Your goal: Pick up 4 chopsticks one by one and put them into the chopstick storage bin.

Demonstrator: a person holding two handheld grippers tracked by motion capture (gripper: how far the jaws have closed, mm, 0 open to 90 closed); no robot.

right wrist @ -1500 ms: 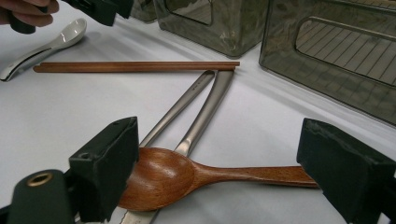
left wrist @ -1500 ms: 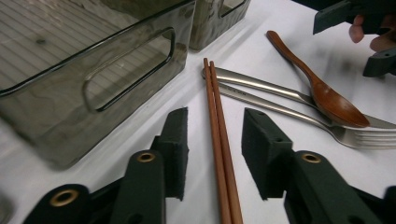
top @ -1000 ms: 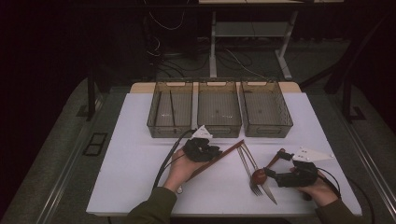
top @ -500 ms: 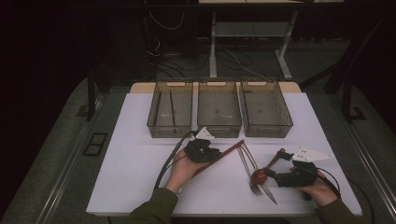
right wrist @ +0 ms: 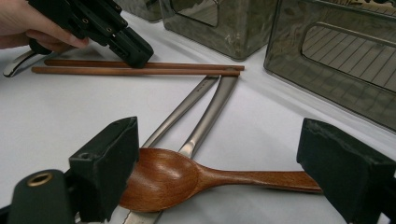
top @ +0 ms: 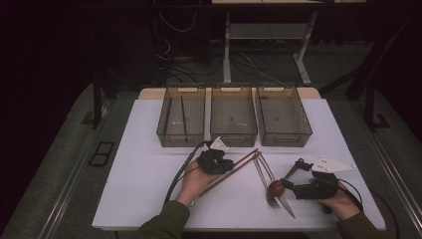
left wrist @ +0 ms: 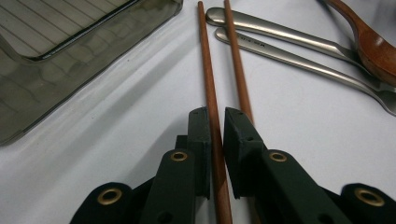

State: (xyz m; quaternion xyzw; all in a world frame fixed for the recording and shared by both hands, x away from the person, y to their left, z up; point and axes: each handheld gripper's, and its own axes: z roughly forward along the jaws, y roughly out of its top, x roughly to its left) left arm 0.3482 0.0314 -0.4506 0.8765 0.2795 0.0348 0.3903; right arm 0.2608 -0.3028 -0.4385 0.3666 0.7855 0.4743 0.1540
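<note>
My left gripper (left wrist: 214, 122) pinches one chopstick (left wrist: 208, 74), right gripper (right wrist: 217, 175) gaping over the spoon (right wrist: 168, 177); next, lift toward the bins (top: 183, 117).

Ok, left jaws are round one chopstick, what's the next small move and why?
Probably lift it straight up: the left gripper has just closed on one chopstick, its twin lies close beside, and the left bin already holds a thin stick.

Three bins (top: 234, 122) in a row at table (top: 139, 174) upper centre; chopsticks (top: 234, 169) below them at centre; fork, knife (top: 287, 206) and spoon (top: 286, 179) lower right.
</note>
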